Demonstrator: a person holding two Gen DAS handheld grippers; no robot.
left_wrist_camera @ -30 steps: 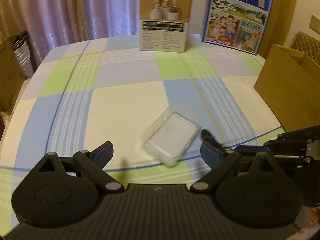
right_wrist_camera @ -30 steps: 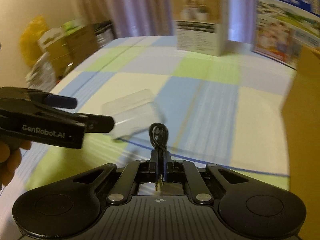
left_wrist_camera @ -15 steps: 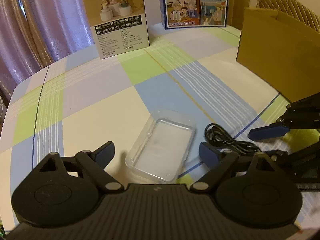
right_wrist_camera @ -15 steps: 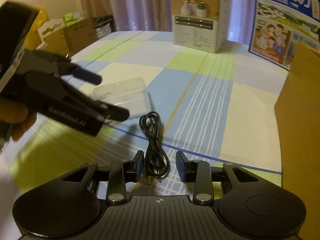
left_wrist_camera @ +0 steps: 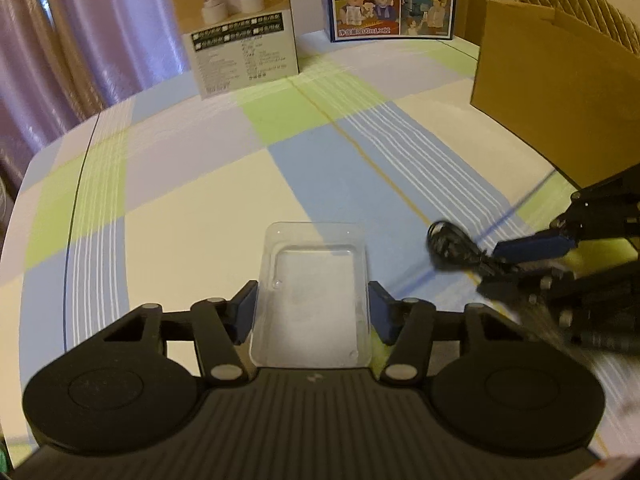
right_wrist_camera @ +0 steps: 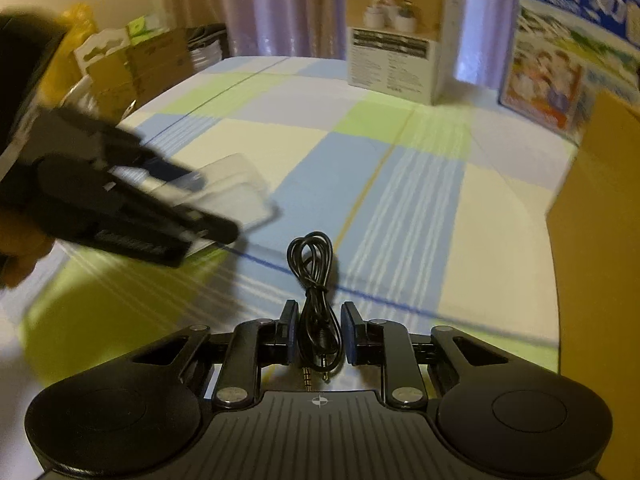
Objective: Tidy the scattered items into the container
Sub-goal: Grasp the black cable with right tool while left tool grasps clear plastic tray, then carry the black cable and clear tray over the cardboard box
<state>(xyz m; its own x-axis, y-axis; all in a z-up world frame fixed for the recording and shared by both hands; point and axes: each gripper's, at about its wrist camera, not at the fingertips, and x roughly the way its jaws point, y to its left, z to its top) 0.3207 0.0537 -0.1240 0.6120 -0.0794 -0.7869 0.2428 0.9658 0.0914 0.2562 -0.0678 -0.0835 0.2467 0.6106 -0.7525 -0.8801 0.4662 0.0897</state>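
While the clear plastic tray (left_wrist_camera: 312,292) lies flat on the checked cloth of the desk (left_wrist_camera: 192,208), I bring my left hand-held gripper (left_wrist_camera: 312,312) down astride it, jaws closing, the blue pads just at its two long sides; whether they already press I cannot tell; the tray looks thin, light and springy, likely to bow or skid if squeezed hard, so its stiffer rim near the middle seems the place to take it. Just to its right, the coiled black audio cable (right_wrist_camera: 314,276) sits on the cloth, its plug end lying between the pads of my right hand-held gripper (right_wrist_camera: 318,338); those jaws are narrowing too, with a sliver of gap showing on each side, so nothing is gripped yet; the cable is limp and light, best pinched across the bundled strands near the knot so the loops do not spill. Further right stands the brown cardboard box (left_wrist_camera: 560,96), open-topped, probably the container; two printed cartons (left_wrist_camera: 236,28) stand at the desk's far edge before a curtain.
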